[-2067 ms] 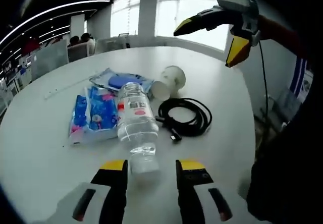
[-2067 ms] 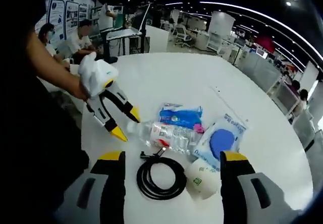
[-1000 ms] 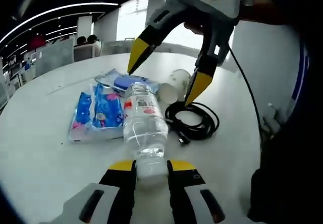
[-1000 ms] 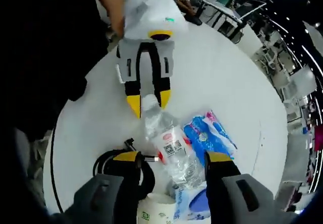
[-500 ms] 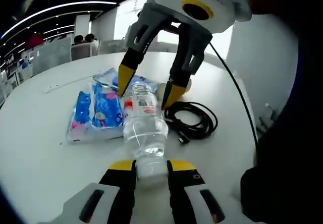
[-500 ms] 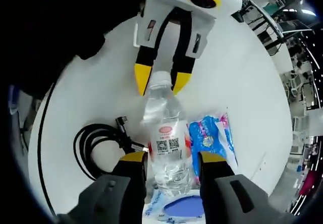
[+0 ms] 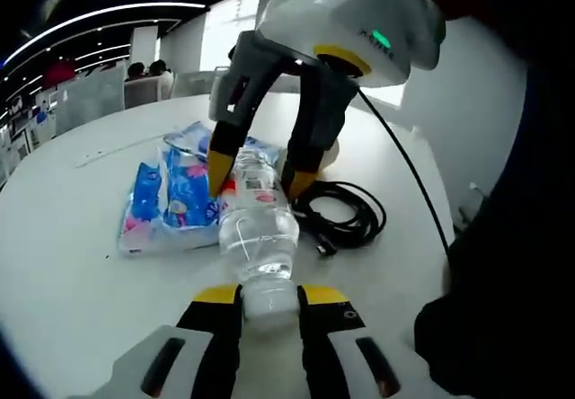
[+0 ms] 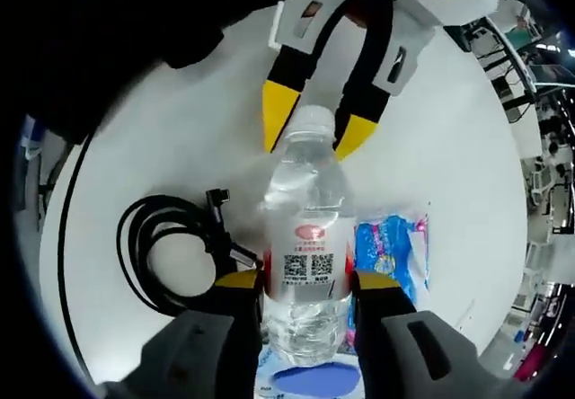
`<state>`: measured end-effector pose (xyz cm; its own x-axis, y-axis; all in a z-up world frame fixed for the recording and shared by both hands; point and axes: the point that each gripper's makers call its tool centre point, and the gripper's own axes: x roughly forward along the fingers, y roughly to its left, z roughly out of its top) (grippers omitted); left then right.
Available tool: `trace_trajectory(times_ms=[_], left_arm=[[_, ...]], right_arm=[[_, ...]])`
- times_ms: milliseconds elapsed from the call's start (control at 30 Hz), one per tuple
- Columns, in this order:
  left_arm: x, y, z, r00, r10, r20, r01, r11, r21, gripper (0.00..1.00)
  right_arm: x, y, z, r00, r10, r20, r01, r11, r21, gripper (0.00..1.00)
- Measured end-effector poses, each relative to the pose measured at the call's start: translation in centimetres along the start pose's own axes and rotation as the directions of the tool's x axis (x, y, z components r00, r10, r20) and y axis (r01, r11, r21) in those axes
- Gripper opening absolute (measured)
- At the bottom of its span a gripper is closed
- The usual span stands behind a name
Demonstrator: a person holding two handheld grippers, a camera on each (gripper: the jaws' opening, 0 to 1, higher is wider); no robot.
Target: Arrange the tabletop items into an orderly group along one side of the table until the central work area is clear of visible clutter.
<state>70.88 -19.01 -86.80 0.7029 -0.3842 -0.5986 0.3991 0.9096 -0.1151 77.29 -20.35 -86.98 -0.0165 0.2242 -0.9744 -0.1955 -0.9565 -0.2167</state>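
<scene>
1. While the water bottle point(image 7: 254, 228) lies on its side on the worktop point(image 7: 72, 282), both tools are on it: the left hand-held gripper point(image 7: 262, 302) has its jaws narrowed around the cap end, and the right hand-held gripper point(image 8: 305, 284) straddles the labelled body, jaws touching or nearly touching both sides.
2. Left grip looks firm, cap pinched between the yellow tips. Right grip I read as closed on the bottle, though contact on the far side isn't clear.
3. Bottle sits in the middle of the clutter: blue wipe packs point(image 7: 171, 197) just beside it on one side, coiled black cable point(image 7: 346, 210) near it on the other. A paper cup point(image 7: 331, 155) is mostly hidden behind the right tool in the left gripper view; a pouch with a blue disc point(image 8: 310, 383) lies at the bottle's base end in the right gripper view.
4. Step in hand, my read: two-handed pickup of the bottle, first item to shift; nothing is grouped at an edge.
5. Next move calls for lifting both ends together, keeping it level, clearing the cable plug point(image 8: 218, 199) and the packs, then setting it near one edge.
6. Risk: round bottle rolls if one grip lets go first.
</scene>
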Motion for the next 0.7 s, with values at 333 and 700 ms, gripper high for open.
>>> trace_trajectory(times_ms=[333,700], left_arm=[[-0.1,-0.2,0.2,1.0,-0.009,-0.003,0.009,1.0,0.001,0.22],[-0.6,-0.2,0.9,1.0,0.003,-0.001,-0.003,0.998,0.057,0.21]], right_arm=[[-0.3,0.2,0.0,0.999,-0.034,0.029,0.034,0.999,0.013,0.31],[-1.0,0.5,0.0,0.993,-0.112,0.041,0.108,0.991,0.077,0.29]])
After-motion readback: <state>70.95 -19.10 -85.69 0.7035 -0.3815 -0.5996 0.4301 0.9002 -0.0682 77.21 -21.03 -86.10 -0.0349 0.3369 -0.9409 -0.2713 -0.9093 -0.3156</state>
